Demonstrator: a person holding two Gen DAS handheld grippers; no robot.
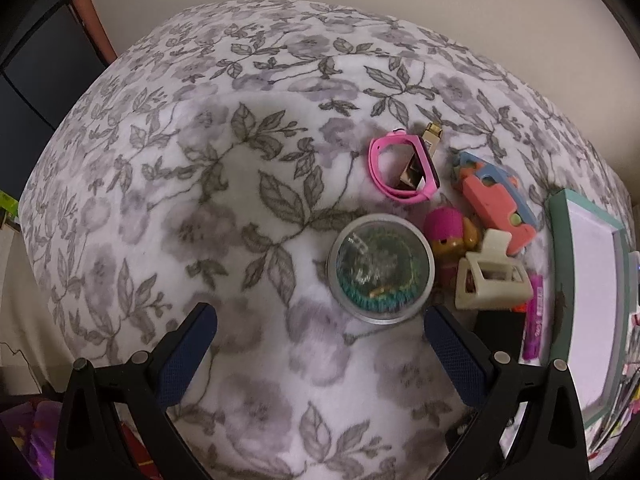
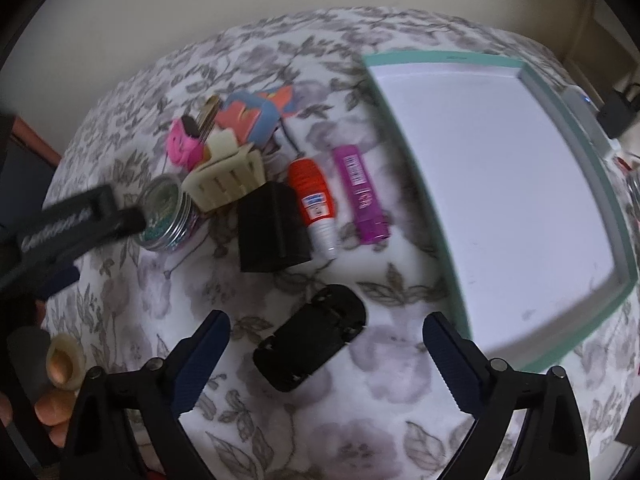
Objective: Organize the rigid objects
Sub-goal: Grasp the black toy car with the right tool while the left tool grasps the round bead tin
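Looking down through your left gripper (image 1: pixel 320 328), you had its jaws spread wide over the flowered cloth (image 1: pixel 200 200) with nothing between the pads; the round clear-lidded tin (image 1: pixel 380 268) of green beads sat just ahead of the right-hand finger, untouched. Your right gripper (image 2: pixel 326 336) likewise stood apart, and a flat black oval piece (image 2: pixel 312 336) lay on the cloth between its fingers, the pads not pressing on it.

The task's things were small hard oddments gathered in one cluster on the cloth, beside a shallow white tray (image 2: pixel 600 168) with a mint-green rim, which held nothing.

Only the left view showed you the pink wristband (image 1: pixel 376 168) with a gold clip (image 1: pixel 416 168) lying through it. Only the right view showed the orange-capped white tube (image 2: pixel 316 200) and the black block (image 2: pixel 272 228) clearly, the oval piece, and your hand (image 2: pixel 52 404) at the lower left edge. Both showed the purple tube (image 2: pixel 362 196), the cream claw clip (image 2: pixel 228 180), the pink figure (image 2: pixel 182 144) and the coral-and-blue toy (image 2: pixel 248 116), which was blurred in the right view.

By count you had one tin, one wristband, one claw clip, one pink figure, one coral-and-blue toy, two tubes, two black pieces and one tray.
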